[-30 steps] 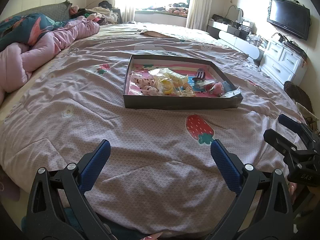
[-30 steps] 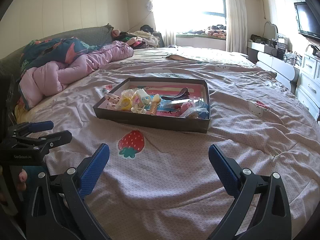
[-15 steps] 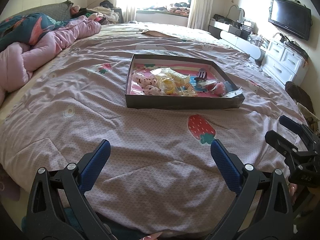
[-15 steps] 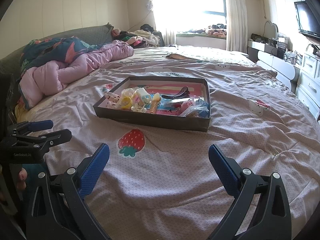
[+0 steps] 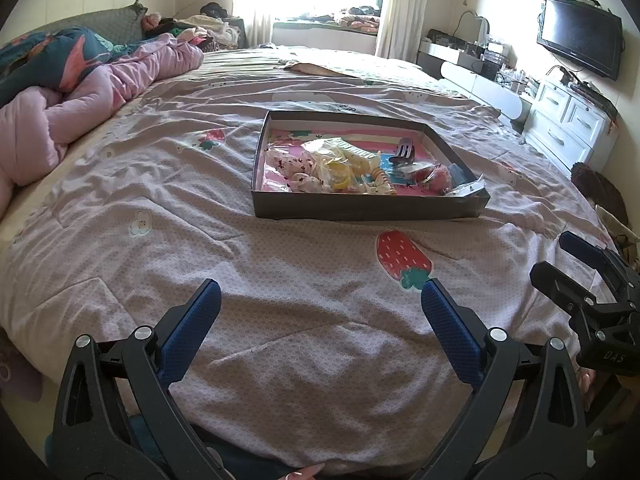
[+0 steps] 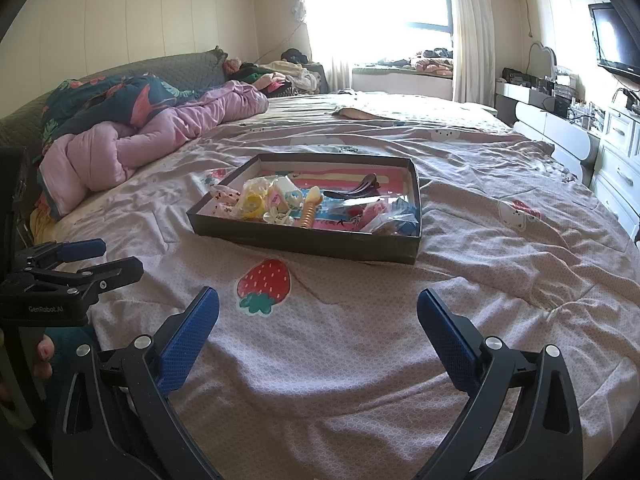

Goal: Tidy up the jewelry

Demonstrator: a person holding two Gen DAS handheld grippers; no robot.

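In the tray [image 6: 304,240], a dark hair clip [image 6: 354,191] lies crosswise.

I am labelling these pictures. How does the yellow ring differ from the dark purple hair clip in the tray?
The yellow ring is round and bright; the dark purple hair clip is long and dark. The ring lies in the left pile, the clip farther right. Both are in the dark shallow cardboard tray.
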